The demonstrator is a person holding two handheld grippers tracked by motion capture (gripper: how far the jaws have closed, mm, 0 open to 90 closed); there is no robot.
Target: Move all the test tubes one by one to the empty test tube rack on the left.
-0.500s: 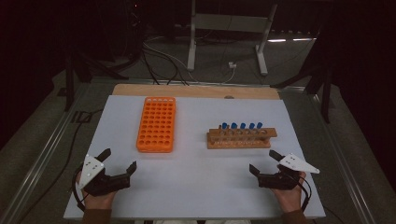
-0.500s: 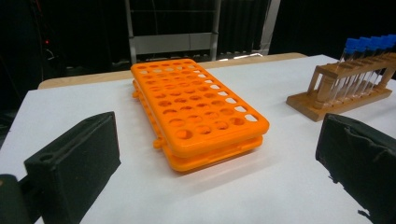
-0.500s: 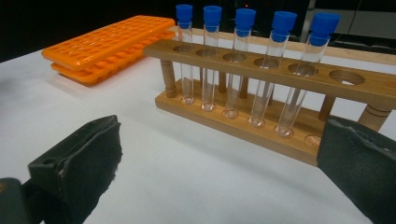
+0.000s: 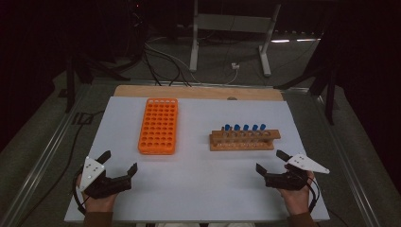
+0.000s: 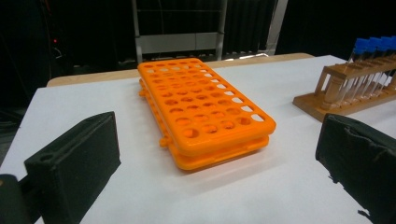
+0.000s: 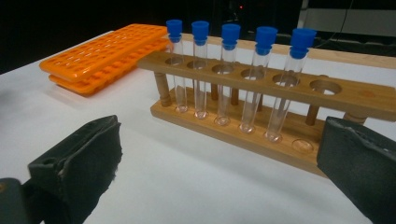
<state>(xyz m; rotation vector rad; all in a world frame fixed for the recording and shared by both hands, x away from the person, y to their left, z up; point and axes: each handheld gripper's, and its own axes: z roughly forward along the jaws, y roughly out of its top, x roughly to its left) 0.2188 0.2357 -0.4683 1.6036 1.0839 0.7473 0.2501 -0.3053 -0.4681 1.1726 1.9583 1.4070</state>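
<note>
A dark room surrounds the white table. The wooden rack of five blue-capped tubes stands right of the empty orange rack. Nothing has shifted in the last half second, so work hasn't started. Nearer the person than the wooden rack, the right gripper and left gripper rest spread wide, empty.

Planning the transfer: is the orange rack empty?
Empty. Every hole of the orange rack shows open; the five capped tubes stand upright in the wooden rack.
</note>
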